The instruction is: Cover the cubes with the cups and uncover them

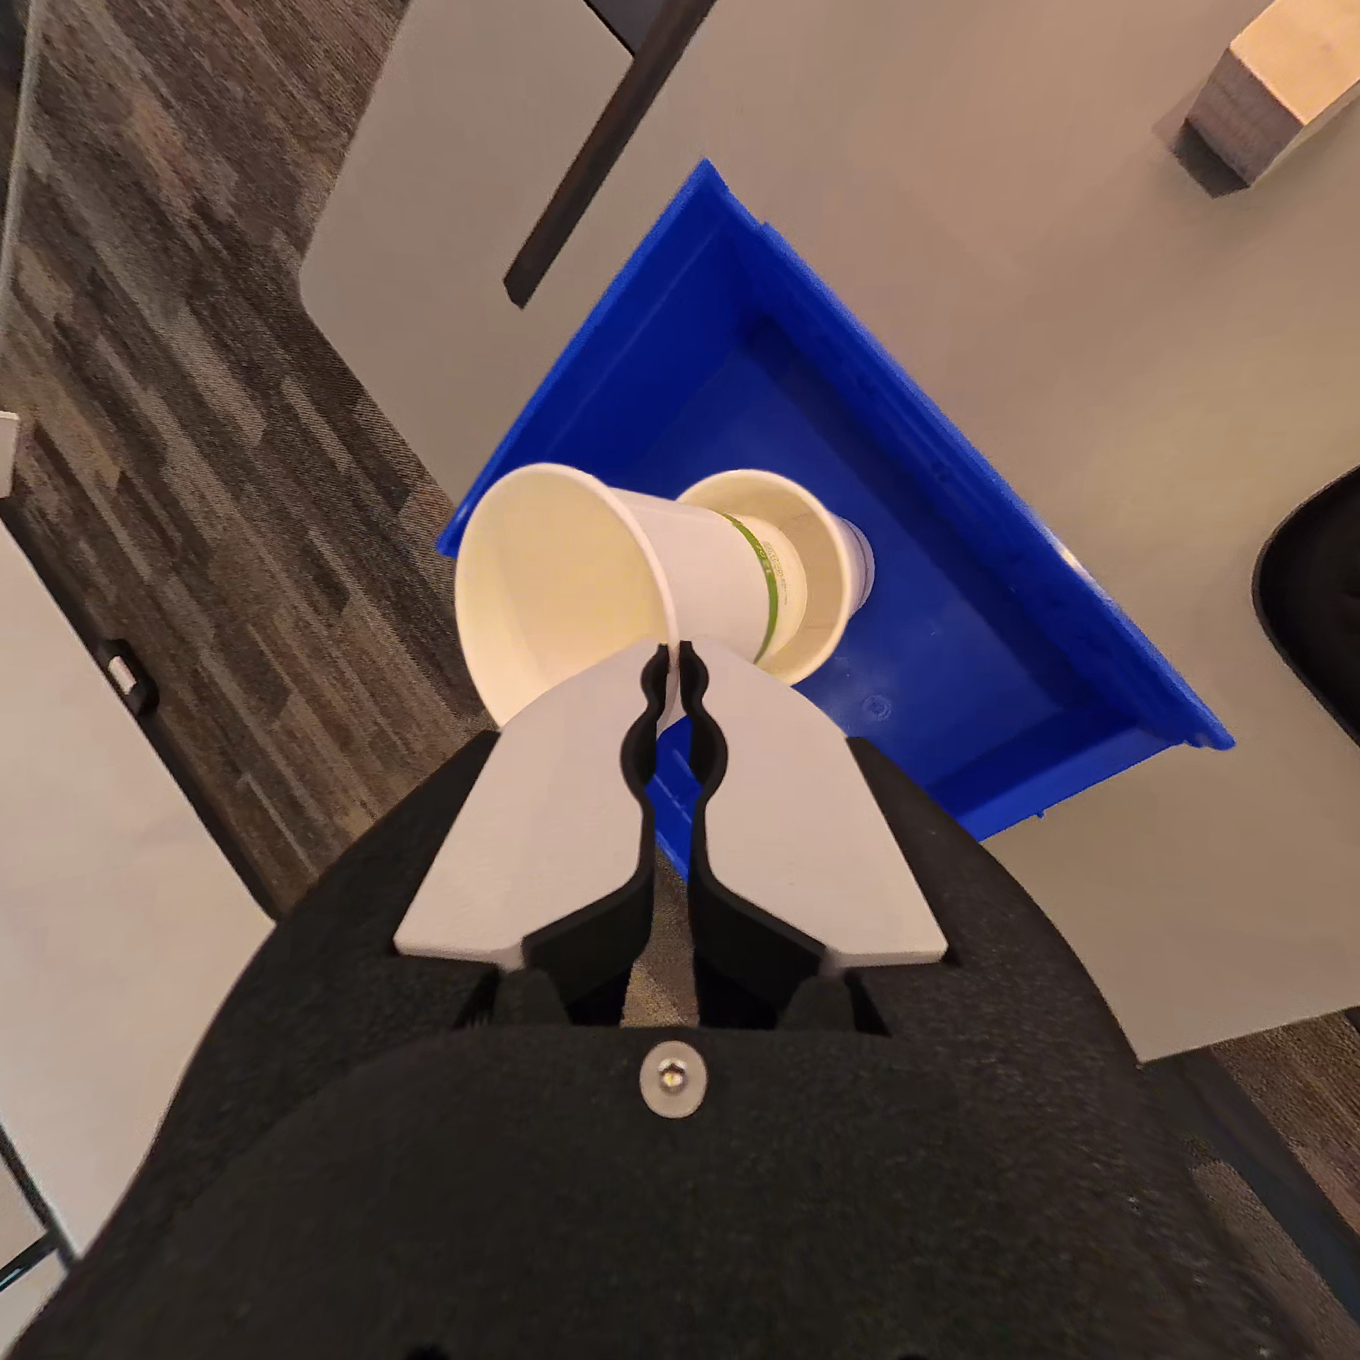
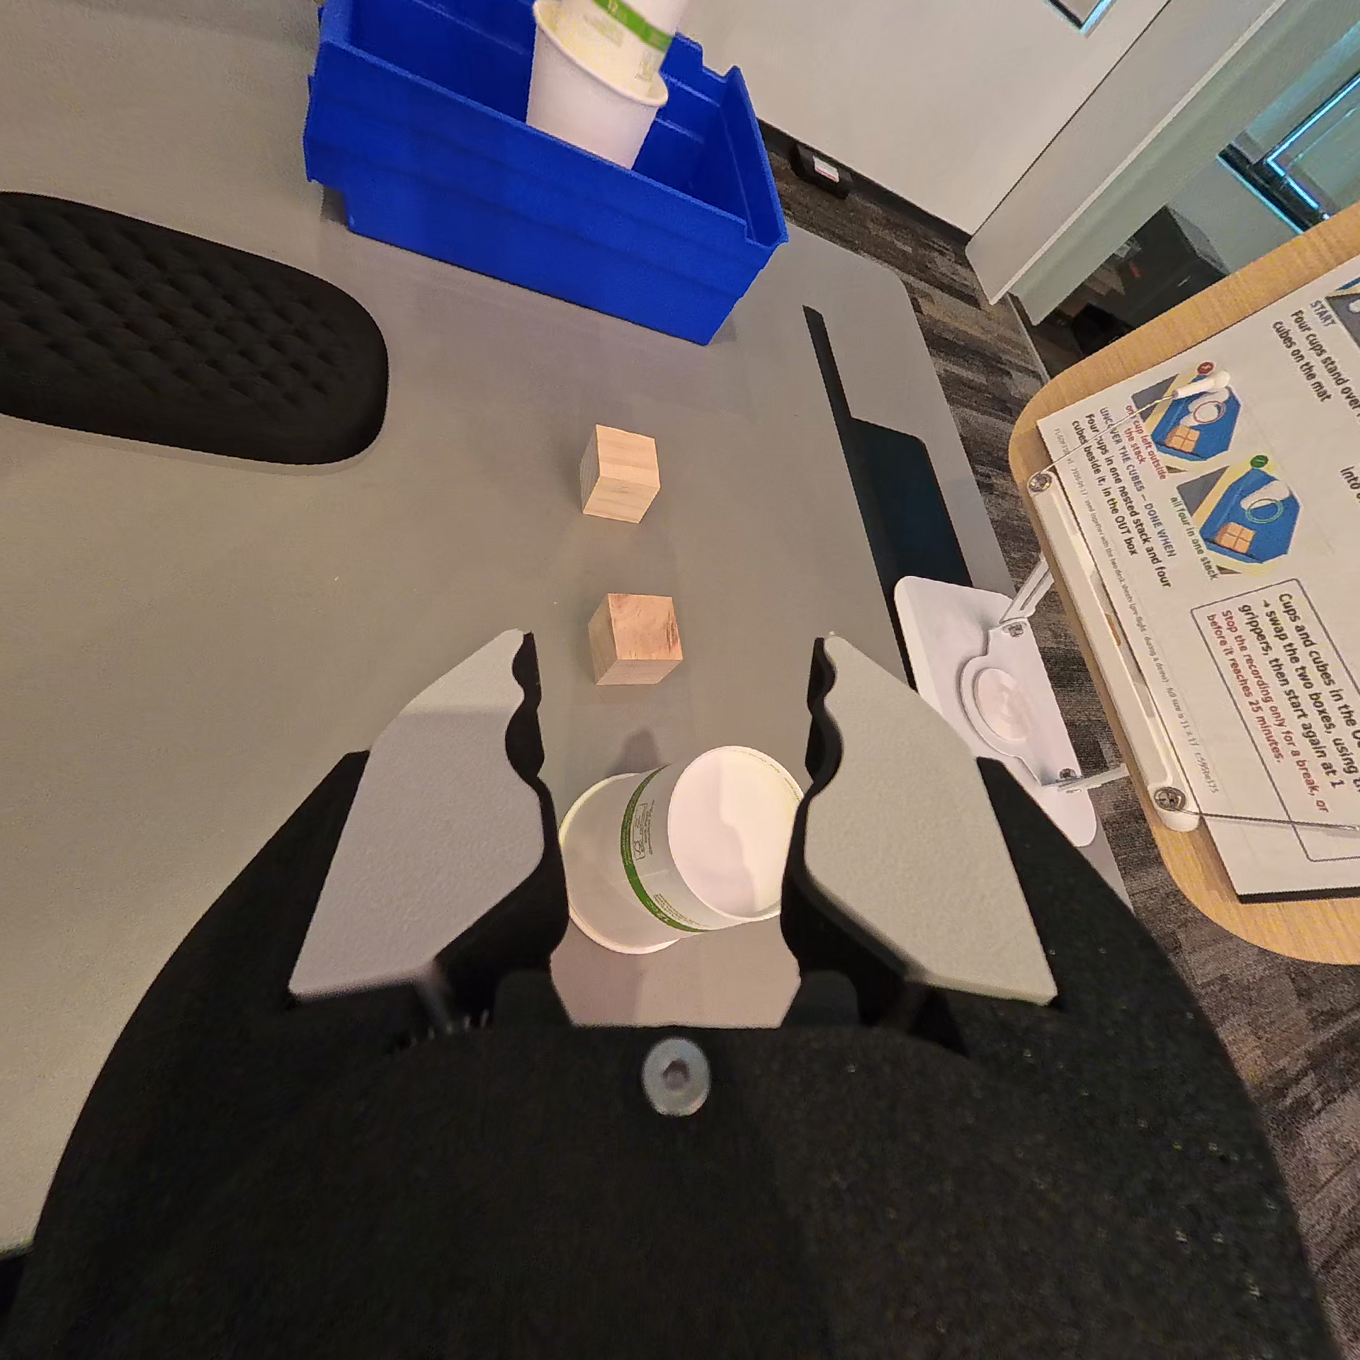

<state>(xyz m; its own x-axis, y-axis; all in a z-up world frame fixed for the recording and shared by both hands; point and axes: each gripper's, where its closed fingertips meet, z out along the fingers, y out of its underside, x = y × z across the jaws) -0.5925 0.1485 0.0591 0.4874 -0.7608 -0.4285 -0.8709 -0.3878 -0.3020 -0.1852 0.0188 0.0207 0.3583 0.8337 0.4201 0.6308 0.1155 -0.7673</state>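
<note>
Listing the contents of both wrist views, item by item.

Left gripper (image 1: 675, 646): fingers drawn together, clamped on the rim of a white paper cup (image 1: 589, 589). This cup hangs above the blue bin (image 1: 957, 611), its base with a green band sunk into the mouth of a second white cup (image 1: 809, 574) below it. Whether the second cup rests on the bin floor cannot be told.

Blue bin: open-topped plastic, standing on the grey table (image 1: 1030, 294). In the right wrist view the same bin (image 2: 530, 221) sits at the far end of the table, with the nested cups (image 2: 589, 96) rising from it.

Right gripper (image 2: 673, 647): fingers spread wide apart, gripping nothing. Between them, low in the view, an upside-down cup (image 2: 684, 846) stands tilted on the grey table (image 2: 221, 589), base uppermost, green band around the base. Its right edge lies against or very near the right finger; contact cannot be confirmed.

Wooden cubes: near cube (image 2: 634, 639), uncovered, just beyond the fingertips; far cube (image 2: 620, 475), uncovered, between the near cube and the bin. The two are apart.

Other items: black mesh chair back (image 2: 169, 331) at left; printed instruction sheet (image 2: 1214, 589) on a wooden board at right; white stand base (image 2: 979, 684) beside it.
</note>
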